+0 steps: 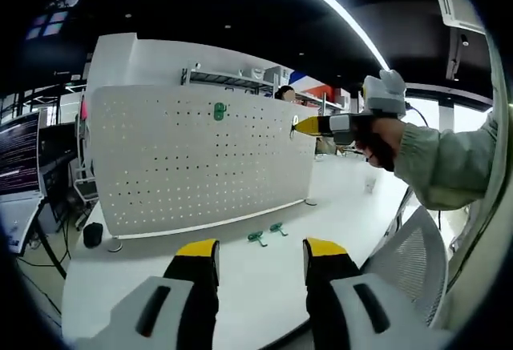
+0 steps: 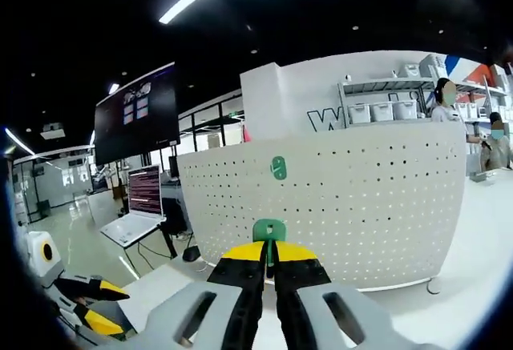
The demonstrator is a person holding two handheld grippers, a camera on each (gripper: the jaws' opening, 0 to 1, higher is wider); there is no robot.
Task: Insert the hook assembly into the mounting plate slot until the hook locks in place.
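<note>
The white perforated mounting plate (image 1: pixel 200 162) stands upright on the white table (image 1: pixel 240 286); one green hook (image 1: pixel 219 110) hangs in its upper middle. Two more green hooks (image 1: pixel 256 238) lie on the table at the plate's foot. My left gripper (image 1: pixel 260 255) is open and holds nothing, low over the table in front of the plate. My right gripper (image 1: pixel 300 126), held by a hand, is up at the plate's right edge. In the right gripper view that gripper (image 2: pixel 270 255) is shut on a green hook (image 2: pixel 268 230), facing the plate (image 2: pixel 361 198) below the mounted hook (image 2: pixel 278 167).
A grey mesh chair (image 1: pixel 409 254) is at the table's right side. A small black object (image 1: pixel 93 234) sits by the plate's left foot. A laptop (image 2: pixel 132 226) and a dark screen (image 2: pixel 136 114) are beyond the table. My left gripper (image 2: pixel 100 306) shows at lower left.
</note>
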